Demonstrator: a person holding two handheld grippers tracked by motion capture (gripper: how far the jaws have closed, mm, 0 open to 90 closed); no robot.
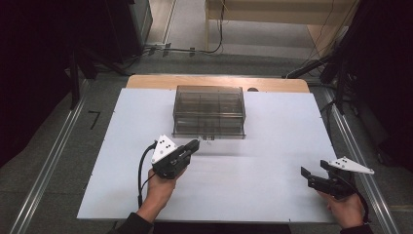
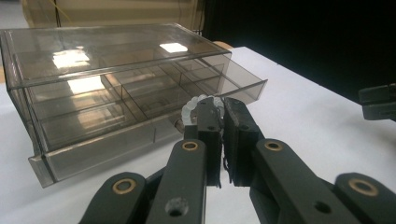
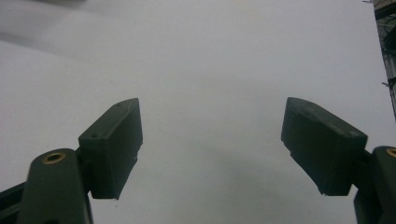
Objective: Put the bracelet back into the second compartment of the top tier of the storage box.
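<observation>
At the near edge of the white desk (image 1: 272, 146), a person's two hands hold a pair of black tongs, each set trailing a cable and topped by a grey three-cornered plate. The right tongs (image 1: 306, 172) sit at about four o'clock on the desk, well apart from everything else; the right gripper view looks down between their jaws, which stand wide apart over bare white surface with nothing between them, so this hand appears to be waiting its turn.

The left tongs (image 1: 195, 145), at about seven o'clock from the desk's centre, point toward twelve o'clock. In the left gripper view (image 2: 222, 122) their jaws are pressed nearly together on a small string of pale, translucent beads (image 2: 196, 103), a bracelet or ring by the look of it, which curls out above and to the left of the jaw tips. How much of it lies inside the grip is hidden.

Just beyond the tips, toward twelve o'clock, stands a smoky transparent organiser box (image 1: 209, 109) at the far middle of the desk. Its drawer (image 2: 154, 100) is pulled out toward the person, its divided compartments open and apparently empty. The drawer's front lip is just beside the beads, though contact cannot be judged. The beads seem held low and close in order to be dropped into a compartment.
</observation>
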